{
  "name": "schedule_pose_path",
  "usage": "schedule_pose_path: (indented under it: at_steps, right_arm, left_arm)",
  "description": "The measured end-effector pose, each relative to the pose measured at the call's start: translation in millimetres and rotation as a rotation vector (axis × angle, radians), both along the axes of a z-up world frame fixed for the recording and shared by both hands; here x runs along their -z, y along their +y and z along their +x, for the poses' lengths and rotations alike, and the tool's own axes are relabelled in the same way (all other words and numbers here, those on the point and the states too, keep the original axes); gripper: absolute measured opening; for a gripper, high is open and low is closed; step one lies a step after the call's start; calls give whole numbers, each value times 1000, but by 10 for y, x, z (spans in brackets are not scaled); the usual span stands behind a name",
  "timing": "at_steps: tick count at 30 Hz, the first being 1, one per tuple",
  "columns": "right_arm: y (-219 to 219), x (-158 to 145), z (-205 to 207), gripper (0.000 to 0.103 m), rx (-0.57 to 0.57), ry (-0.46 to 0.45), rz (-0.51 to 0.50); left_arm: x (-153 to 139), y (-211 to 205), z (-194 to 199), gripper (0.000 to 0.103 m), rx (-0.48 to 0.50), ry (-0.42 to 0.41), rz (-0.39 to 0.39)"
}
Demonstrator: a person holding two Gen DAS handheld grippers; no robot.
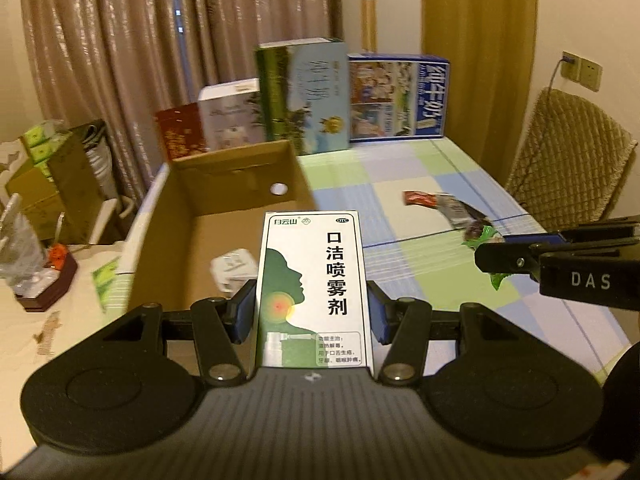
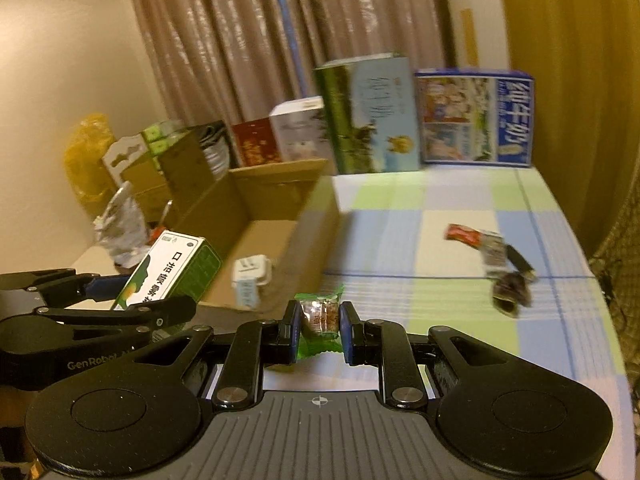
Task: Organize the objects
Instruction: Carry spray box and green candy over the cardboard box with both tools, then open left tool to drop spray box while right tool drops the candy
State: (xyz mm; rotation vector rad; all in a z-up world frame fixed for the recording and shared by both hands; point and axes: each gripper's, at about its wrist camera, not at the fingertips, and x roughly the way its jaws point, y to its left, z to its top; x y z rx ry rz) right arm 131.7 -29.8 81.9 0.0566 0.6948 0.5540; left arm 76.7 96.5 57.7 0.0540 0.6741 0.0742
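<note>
Your left hand-held gripper [image 1: 314,312] is closest, and it squeezes a tall white and green spray box [image 1: 314,292] by its two long sides. The box stands straight up, so it should drop in neatly. Just past it is the open cardboard box [image 1: 224,216], and you hold the spray box over its near edge. I think that is where it goes. A small white plug [image 1: 234,270] already lies on the bottom of the cardboard box.

Your right hand-held gripper [image 2: 320,326] pinches a little candy in a green wrapper [image 2: 320,320]. It hangs just above the checked worktop [image 2: 440,208], right beside the cardboard box, so it looks ready to go in too.

Farther out on the worktop lie more snack packets [image 2: 490,260], close together, not yet picked up. At the back, big cartons [image 2: 474,118] stand in a row by the curtain.
</note>
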Motion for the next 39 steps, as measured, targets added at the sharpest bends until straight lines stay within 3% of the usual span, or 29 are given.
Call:
schedule_pose_path:
  at_steps: [11, 24, 39]
  right_arm:
    - [496, -112, 114, 17, -69, 1, 13]
    - [858, -192, 354, 17, -122, -8, 5]
    - [1106, -135, 833, 17, -119, 32, 21]
  left_arm:
    - [-137, 594, -22, 50, -76, -6, 1]
    - [-120, 882, 58, 50, -94, -1, -9]
    - [-29, 1175, 542, 50, -77, 31, -35]
